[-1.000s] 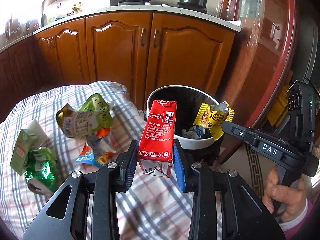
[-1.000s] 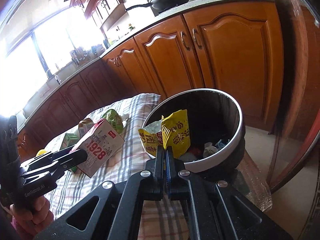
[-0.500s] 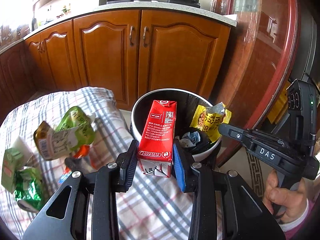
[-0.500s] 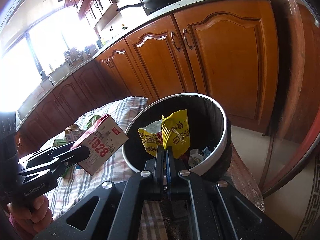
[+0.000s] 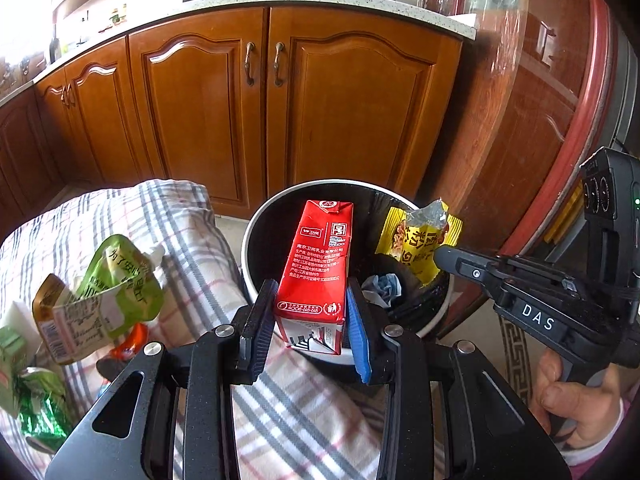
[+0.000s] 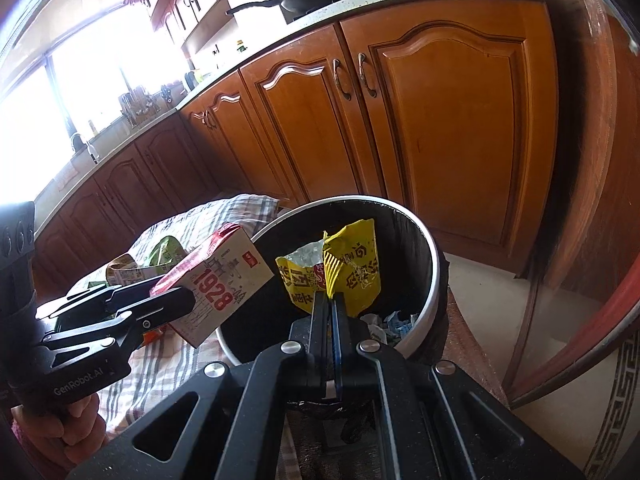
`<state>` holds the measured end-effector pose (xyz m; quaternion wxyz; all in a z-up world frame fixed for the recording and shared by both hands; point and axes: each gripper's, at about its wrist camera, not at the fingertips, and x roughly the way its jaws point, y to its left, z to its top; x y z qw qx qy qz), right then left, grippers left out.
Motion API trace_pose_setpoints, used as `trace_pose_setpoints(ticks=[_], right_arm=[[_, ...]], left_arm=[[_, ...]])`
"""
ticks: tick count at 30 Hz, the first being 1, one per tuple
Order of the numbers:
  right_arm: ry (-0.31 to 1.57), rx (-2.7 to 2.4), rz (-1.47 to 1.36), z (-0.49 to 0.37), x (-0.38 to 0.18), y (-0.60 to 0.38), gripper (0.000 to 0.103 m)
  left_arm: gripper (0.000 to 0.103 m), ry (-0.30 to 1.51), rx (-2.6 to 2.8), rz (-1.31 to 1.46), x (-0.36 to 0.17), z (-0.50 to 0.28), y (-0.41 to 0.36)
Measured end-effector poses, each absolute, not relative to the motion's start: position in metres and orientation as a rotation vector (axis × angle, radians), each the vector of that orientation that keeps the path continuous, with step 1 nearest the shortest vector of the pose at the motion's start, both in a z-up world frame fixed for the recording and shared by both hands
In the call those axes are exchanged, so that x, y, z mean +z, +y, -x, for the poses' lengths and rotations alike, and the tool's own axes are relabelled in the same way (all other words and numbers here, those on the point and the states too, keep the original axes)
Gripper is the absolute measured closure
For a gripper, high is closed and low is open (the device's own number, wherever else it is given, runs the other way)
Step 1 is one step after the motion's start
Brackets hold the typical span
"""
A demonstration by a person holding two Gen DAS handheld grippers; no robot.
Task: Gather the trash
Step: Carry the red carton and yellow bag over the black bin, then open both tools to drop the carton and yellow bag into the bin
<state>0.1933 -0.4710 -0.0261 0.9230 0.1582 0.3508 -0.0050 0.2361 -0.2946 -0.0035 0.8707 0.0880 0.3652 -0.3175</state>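
On the left, loose wrappers (image 5: pixel 100 300) lie on the checked cloth (image 5: pixel 304 412). The left gripper (image 5: pixel 310 320) clamps the red carton (image 5: pixel 320 264) upright, its long axis vertical, at the bin's near rim (image 5: pixel 256 232). The right gripper (image 6: pixel 329 312), pinched shut on the yellow packet (image 6: pixel 352 268), hangs over the bin's mouth, nearer a clean drop.

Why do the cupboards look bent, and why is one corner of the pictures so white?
Both views come through fisheye lenses, so the straight cabinets bow outward and the corners go black. In the right wrist view the window is blown out to pure white, washing out the sink area; the left wrist view has only a small glare patch at top left. The carton and bin stay sharp.
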Motion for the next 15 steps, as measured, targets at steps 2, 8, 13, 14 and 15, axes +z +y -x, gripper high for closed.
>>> trace_pose_setpoints(ticks=[2,8,13,14,15], right_arm=[[0.726,-0.013,-0.323,-0.196,-0.027,-0.472,0.101],[0.74,-0.02,-0.32,-0.202,-0.031,-0.475,0.101],[0.752,-0.029,-0.316,-0.21,-0.033,-0.477,0.101],[0.752,-0.031,-0.315,-0.21,-0.034,-0.477,0.101],[0.753,-0.034,-0.314,-0.211,-0.035,-0.477,0.101]], left_arm=[[0.071,0.765,-0.662,-0.19,-0.004,-0.239,-0.297],[0.071,0.78,-0.663,-0.184,-0.007,-0.248,-0.302],[0.071,0.795,-0.675,-0.176,-0.011,-0.252,-0.307],[0.071,0.8,-0.682,-0.173,-0.012,-0.253,-0.307],[0.071,0.808,-0.685,-0.171,-0.013,-0.254,-0.308]])
